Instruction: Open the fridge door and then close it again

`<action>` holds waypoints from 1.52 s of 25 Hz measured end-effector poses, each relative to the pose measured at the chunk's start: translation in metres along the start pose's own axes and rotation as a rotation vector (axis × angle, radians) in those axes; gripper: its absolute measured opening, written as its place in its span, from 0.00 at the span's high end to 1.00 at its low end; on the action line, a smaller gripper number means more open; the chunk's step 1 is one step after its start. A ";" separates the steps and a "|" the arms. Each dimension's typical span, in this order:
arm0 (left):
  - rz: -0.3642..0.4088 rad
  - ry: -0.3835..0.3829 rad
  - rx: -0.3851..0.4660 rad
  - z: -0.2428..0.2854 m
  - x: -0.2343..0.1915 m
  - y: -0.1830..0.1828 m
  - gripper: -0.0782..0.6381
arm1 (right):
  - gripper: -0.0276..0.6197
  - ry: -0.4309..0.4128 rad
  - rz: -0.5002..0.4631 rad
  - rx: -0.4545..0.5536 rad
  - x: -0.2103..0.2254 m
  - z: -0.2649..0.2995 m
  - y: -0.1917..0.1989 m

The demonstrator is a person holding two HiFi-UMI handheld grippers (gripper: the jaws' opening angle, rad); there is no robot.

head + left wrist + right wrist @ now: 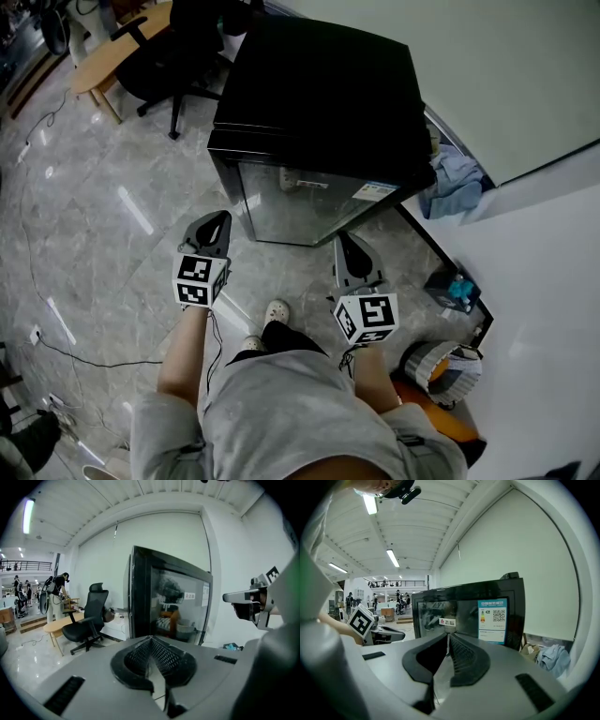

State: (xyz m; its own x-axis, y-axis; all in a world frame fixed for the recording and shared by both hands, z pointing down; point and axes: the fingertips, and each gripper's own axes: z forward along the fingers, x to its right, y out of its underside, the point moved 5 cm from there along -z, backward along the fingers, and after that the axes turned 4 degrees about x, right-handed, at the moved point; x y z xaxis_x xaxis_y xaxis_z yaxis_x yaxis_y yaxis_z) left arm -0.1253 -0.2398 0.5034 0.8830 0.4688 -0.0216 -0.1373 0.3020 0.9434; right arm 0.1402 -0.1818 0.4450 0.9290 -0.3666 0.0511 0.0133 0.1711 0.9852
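Both tongs are pressed together and empty: left tongs (221, 220), right tongs (346, 242). Fridge (319, 94) stands on the floor (112, 234) straight ahead of both, with its glass door (309, 202) shut and facing them. Left tip sits just off the door's left upright edge, right tip near the right edge. Neither touches.

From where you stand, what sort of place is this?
Likely an open office or workshop hall: an office chair beside a wooden desk, and a small glass-door fridge standing on a polished floor.
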 end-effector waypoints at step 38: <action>0.049 0.054 0.392 -0.218 0.066 -0.068 0.87 | 0.92 0.068 -0.090 0.187 -0.103 -0.146 -0.055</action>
State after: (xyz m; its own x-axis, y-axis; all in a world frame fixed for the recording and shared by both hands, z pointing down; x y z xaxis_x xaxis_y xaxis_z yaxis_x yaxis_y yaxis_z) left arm -0.1556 -0.0490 0.3654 0.8533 0.5210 0.0190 0.0125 -0.0569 0.9983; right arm 0.0976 -0.0202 0.3621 0.9501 -0.3090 -0.0431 0.0340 -0.0346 0.9988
